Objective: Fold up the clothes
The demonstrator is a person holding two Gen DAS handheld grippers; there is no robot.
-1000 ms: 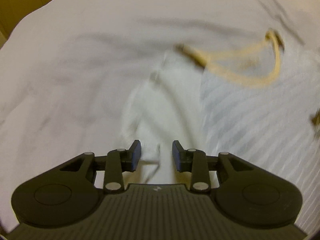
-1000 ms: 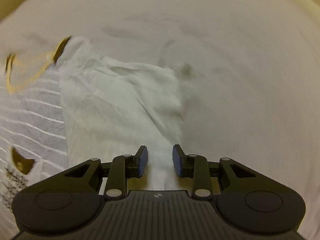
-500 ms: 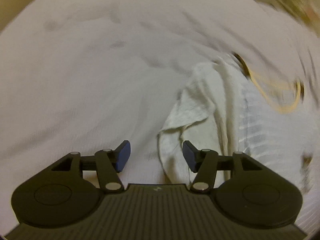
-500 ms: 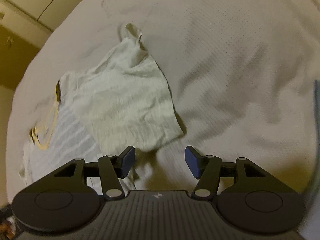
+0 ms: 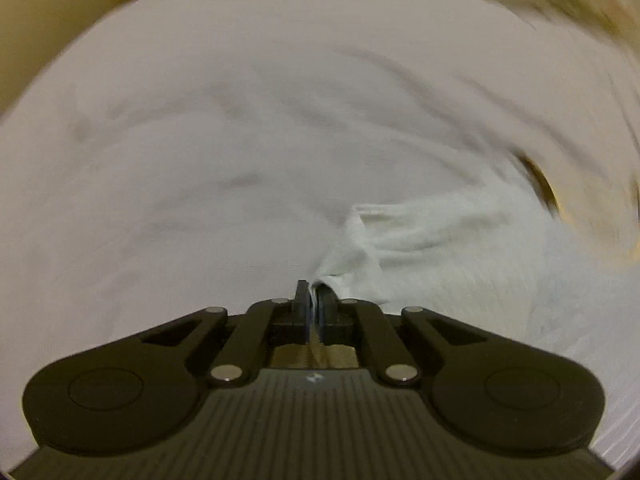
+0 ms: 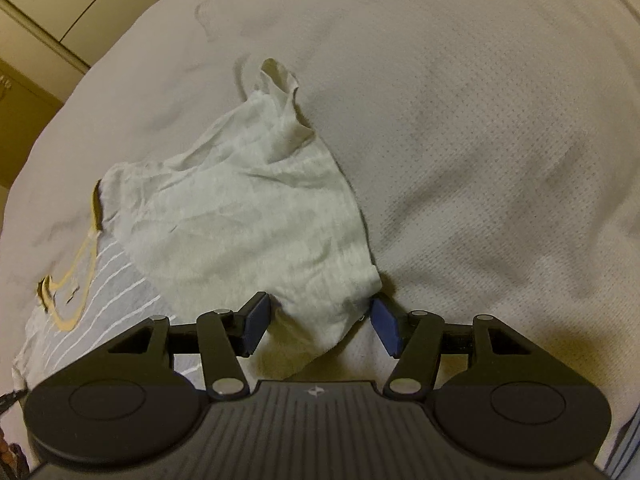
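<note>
A white T-shirt with a yellow neck band lies on a white bed. In the right wrist view its striped front [image 6: 104,284] shows at the left, and a plain white flap [image 6: 248,216] is folded over it. My right gripper [image 6: 320,328] stands open, with a corner of that flap lying between its blue pads. In the left wrist view my left gripper [image 5: 313,304] is shut on an edge of the shirt [image 5: 432,256], which stretches away to the right towards the blurred yellow collar [image 5: 544,188].
The white bedcover [image 6: 480,128] fills most of both views, creased and dimpled. Cream cupboard doors [image 6: 44,8] stand beyond the bed's far left edge in the right wrist view. A dark object [image 6: 8,452] shows at the lower left corner.
My left gripper has swung left and closed on the shirt's edge. My right gripper has let go of the flap and opened wide, pulling back over the bed.
</note>
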